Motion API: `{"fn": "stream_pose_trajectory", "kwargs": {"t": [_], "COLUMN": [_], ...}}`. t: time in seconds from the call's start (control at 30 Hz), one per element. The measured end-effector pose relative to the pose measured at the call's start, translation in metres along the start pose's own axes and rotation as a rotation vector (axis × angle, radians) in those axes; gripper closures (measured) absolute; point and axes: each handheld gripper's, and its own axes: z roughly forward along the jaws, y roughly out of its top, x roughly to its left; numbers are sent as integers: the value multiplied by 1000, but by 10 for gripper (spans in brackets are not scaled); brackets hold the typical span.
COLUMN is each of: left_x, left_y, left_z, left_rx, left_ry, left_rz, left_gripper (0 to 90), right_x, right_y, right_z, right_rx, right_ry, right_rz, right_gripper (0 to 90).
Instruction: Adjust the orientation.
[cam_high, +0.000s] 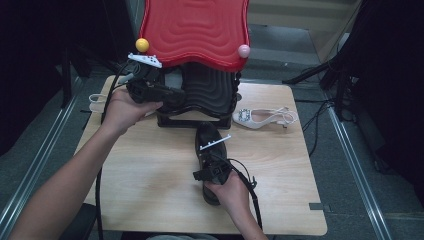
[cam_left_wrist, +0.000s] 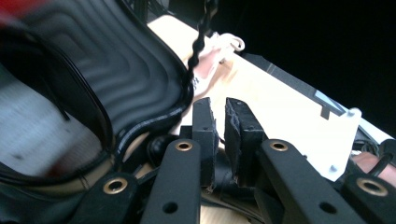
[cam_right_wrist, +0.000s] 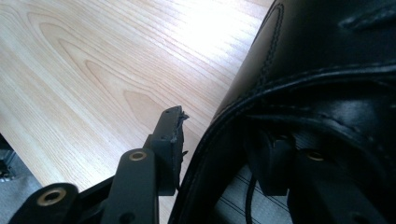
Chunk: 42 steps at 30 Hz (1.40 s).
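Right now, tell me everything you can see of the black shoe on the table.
The black shoe looks like smooth leather with stitched seams along its collar. It lies near the middle of the wooden table, toe pointing away toward the black stand, heel toward the person. The right tongs straddle its collar wall, one jaw outside against the leather and one inside the opening, where a striped lining shows. Whether they squeeze it firmly is not plain. Nothing else touches it.

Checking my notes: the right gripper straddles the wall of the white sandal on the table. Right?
Not the sandal. In the right gripper view, the right gripper straddles the wall of the black leather shoe; the white sandal lies apart, farther back on the table.
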Motion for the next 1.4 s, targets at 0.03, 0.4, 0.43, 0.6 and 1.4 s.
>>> {"fn": "stream_pose_trajectory", "kwargs": {"t": [0.03,0.4,0.43,0.6,1.4], "left_x": [0,0,0,-3,14], "left_y": [0,28,31,43,86], "left_z": [0,-13,-13,-14,-36], "left_rx": [0,-19,-22,-16,-31], "left_ry": [0,44,46,65,144], "left_rz": [0,41,43,64,55], "left_gripper": [828,833,834,841,880], "right_x": [0,-9,-12,-21,-49], "right_y": [0,-4,-5,-7,-8], "right_z": [0,-10,-12,-25,-76], "right_rx": [0,-9,-14,-44,-160], "right_ry": [0,-1,8,28,131], "right_rz": [0,-12,-10,2,62], "right_gripper": [593,816,827,865,865]}}
